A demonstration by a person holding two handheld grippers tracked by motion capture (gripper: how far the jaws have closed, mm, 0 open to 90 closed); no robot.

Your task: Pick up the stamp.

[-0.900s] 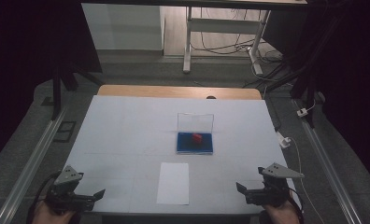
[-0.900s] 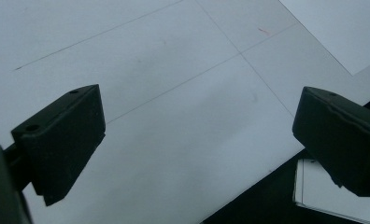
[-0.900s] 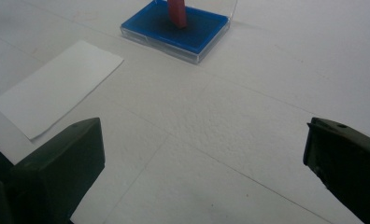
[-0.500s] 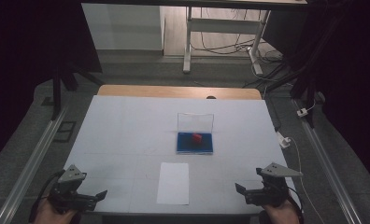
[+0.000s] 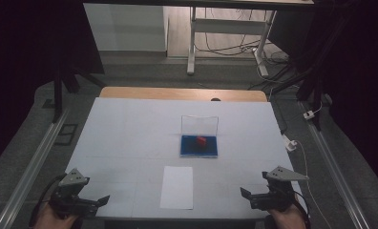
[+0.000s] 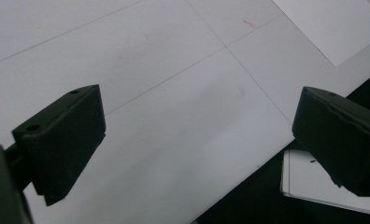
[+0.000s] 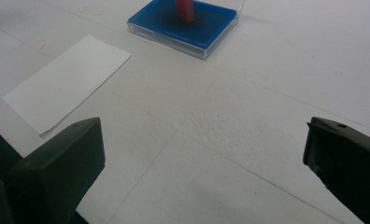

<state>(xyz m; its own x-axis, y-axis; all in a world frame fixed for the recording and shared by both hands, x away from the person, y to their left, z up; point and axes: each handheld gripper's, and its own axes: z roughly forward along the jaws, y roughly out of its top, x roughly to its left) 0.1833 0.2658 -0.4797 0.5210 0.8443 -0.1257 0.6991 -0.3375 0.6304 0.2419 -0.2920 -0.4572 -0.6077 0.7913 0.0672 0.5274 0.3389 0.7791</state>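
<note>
- My left gripper (image 5: 97, 202) hangs over the near left corner of the table (image 5: 130, 133), jaws spread wide with nothing between them; in the left gripper view I see only bare white surface in the gap.
- My right gripper (image 5: 248, 196) hangs over the near right corner, jaws likewise wide apart and empty; in the right gripper view the gap (image 7: 202, 154) frames plain tabletop.
- The two grippers point inward toward each other, well apart.
- The paper (image 5: 177, 187) lies flat near the table's front edge, between the two grippers, touching neither.
- From the right gripper, the paper (image 7: 66, 84) sits ahead and off to the left of its jaws.
- From the left gripper, a corner of the paper (image 6: 332, 25) shows far ahead and to the right of its jaws.
- The box (image 5: 199, 146) has a blue tray with a clear lid standing upright at its far side; it sits beyond the paper, farther from both grippers, roughly midway across.
- A small red item (image 5: 201, 141) sits in the blue tray; I can't tell what it is.
- From the right gripper, the box (image 7: 174, 25) lies ahead, beyond the paper, well clear of the jaws.
</note>
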